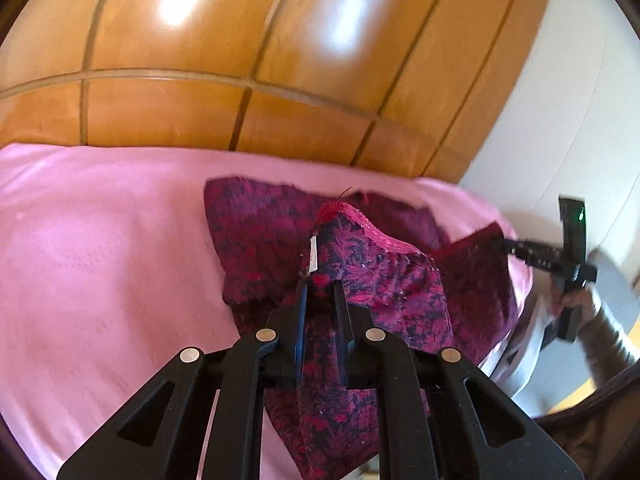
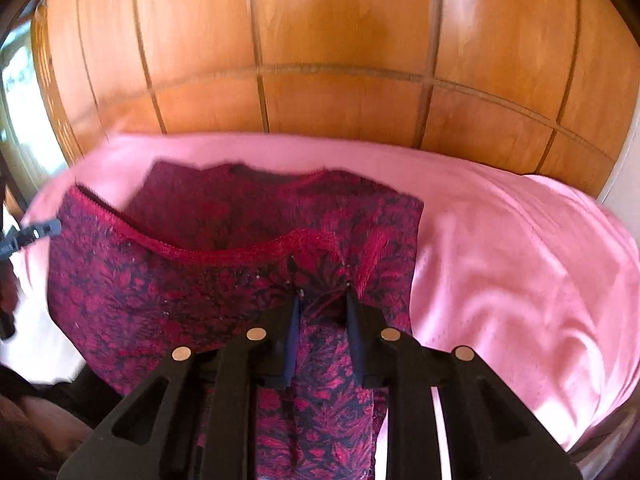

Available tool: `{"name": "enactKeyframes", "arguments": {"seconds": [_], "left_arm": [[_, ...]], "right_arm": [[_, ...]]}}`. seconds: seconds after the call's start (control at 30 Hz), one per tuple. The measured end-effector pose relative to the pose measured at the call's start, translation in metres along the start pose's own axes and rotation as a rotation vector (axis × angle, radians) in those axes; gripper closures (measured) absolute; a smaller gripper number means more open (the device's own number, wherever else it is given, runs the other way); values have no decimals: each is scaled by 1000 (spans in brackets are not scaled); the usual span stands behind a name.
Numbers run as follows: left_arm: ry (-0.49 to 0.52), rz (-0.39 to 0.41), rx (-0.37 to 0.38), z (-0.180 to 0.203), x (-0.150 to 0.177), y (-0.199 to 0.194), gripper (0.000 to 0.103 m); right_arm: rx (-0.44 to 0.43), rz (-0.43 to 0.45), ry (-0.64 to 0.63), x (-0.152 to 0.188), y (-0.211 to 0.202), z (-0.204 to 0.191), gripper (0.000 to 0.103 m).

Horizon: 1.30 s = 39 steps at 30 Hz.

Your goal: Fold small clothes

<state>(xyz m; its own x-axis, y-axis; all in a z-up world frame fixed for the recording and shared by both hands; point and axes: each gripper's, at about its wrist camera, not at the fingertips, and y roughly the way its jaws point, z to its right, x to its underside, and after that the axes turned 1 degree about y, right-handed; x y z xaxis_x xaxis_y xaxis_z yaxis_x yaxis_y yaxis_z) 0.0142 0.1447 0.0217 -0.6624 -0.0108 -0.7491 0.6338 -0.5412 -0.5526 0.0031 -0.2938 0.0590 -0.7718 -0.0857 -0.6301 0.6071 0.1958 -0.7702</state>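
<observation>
A small dark red and black flowered garment with a red hem lies on a pink sheet. My left gripper is shut on a bunched fold of the garment near its red hem and white label. My right gripper is shut on the same garment near its hem at the right side. The lifted layer hangs between the two grippers over the flat layer behind. The right gripper also shows at the right edge of the left wrist view. The left gripper's tip shows at the left edge of the right wrist view.
The pink sheet covers a bed or cushion in front of a glossy wooden panelled wall. A white wall stands at the right. A window is at the far left.
</observation>
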Motion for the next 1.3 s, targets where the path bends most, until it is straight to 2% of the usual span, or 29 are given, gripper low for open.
{"name": "enactKeyframes", "arguments": {"seconds": [0.13, 0.3, 0.63, 0.77, 0.8, 0.97, 1.03, 1.07, 1.13, 1.17, 1.23, 1.3], "left_arm": [[-47, 43, 8, -9, -21, 4, 92], [-71, 75, -16, -21, -53, 24, 92], [-150, 36, -129, -69, -107, 107, 93], [-183, -12, -173, -87, -113, 143, 93], [-191, -26, -185, -92, -113, 151, 93], [-249, -119, -236, -112, -103, 183, 92], [-249, -102, -258, -110, -106, 179, 83], [-249, -91, -284, -109, -107, 174, 67], [-258, -46, -315, -105, -111, 158, 65], [-256, -14, -317, -101, -113, 147, 65], [-233, 40, -301, -92, -117, 131, 65], [-183, 73, -256, -72, -116, 116, 65]], "right_arm": [[-37, 38, 82, -22, 1, 16, 83], [-41, 64, 159, -58, 30, 32, 83], [54, 77, 230, -126, 106, 49, 83], [106, 28, 229, -139, 146, 54, 83], [131, 0, 225, -139, 160, 56, 83], [142, -129, 283, -124, 212, 72, 83], [137, -136, 297, -123, 215, 76, 76], [131, -137, 306, -124, 215, 79, 73], [134, -131, 321, -125, 212, 83, 51], [140, -123, 325, -126, 209, 84, 48], [142, -92, 325, -128, 197, 84, 48], [174, -43, 302, -130, 179, 76, 48]]}}
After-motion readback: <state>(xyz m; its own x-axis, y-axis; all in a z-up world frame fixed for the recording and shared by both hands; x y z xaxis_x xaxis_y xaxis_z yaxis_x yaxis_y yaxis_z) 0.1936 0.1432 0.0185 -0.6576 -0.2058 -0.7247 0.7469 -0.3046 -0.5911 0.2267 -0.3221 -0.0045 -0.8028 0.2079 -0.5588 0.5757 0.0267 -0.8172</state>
